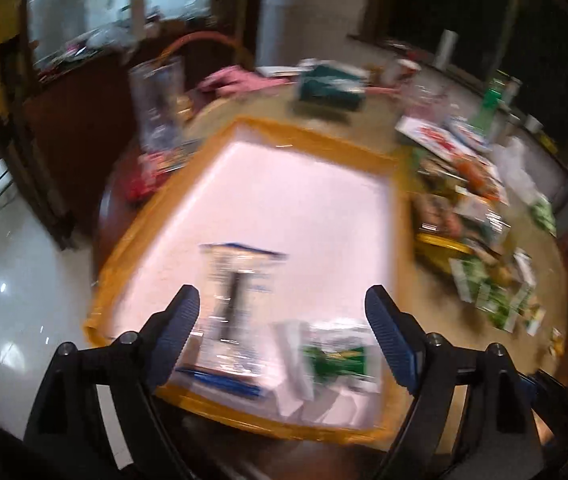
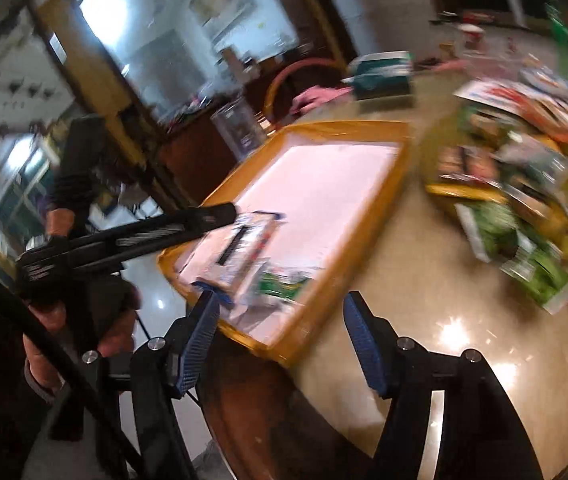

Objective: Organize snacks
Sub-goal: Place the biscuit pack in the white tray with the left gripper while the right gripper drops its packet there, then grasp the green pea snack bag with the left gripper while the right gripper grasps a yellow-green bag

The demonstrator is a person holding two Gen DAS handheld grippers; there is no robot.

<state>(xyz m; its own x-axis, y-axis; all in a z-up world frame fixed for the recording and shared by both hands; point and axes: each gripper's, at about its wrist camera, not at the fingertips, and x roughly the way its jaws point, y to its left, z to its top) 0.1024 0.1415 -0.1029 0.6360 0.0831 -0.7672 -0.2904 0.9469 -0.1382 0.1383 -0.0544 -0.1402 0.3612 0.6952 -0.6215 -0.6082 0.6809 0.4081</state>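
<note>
Packet (image 1: 240, 304) print blurred, unreadable; lies in tray (image 1: 308, 132). Left gripper (image 1: 284, 328), right gripper (image 2: 280, 336) both released.

This is a home dining room. A round table (image 1: 424, 312) stands on glossy floor tiles (image 1: 24, 280). A wooden chair (image 1: 204, 40) and a cluttered sideboard (image 1: 84, 92) stand at the table's far edge.

The tray's (image 1: 244, 128) far half lies clear; snack packets (image 1: 480, 216) crowd the table beside it.

one tray (image 1: 244, 128) – two packets (image 1: 240, 304)
</note>
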